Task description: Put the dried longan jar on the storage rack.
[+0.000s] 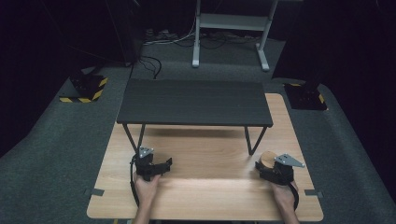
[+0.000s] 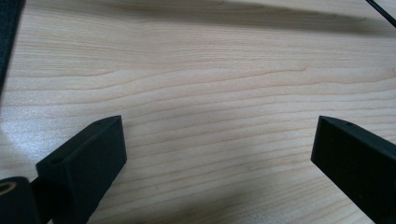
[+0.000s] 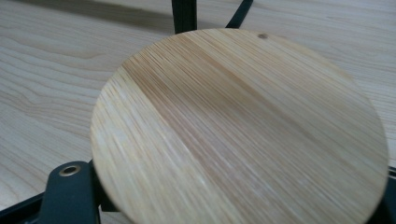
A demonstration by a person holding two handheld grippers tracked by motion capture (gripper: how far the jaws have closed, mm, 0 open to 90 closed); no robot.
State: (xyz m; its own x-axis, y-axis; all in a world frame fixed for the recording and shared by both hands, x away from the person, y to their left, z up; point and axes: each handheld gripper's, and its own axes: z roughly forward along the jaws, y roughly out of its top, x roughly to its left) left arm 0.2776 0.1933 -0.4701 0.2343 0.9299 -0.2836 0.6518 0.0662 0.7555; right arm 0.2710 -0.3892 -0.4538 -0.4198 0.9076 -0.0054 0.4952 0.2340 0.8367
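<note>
Over the bench [image 1: 205,186], the high view shows the left gripper [image 1: 164,164] near left and the right gripper [image 1: 261,169] near right, a round wooden disc [image 1: 268,158] at its tip. Left gripper view: jaws spread above bare wood. Right gripper view: the disc [image 3: 238,130] sits between the jaws; whether they pinch it I cannot tell.

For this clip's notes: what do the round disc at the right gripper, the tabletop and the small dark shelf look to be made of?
Round disc: probably bamboo or a similar wood, matte, with fine straight grain in lighter and darker bands.
Tabletop: pale wood or wood-look laminate with wavy grain lines and a slight sheen; which of the two cannot be told.
Dark shelf: black ribbed or slatted top, material unclear, on thin black legs that look like metal.
</note>
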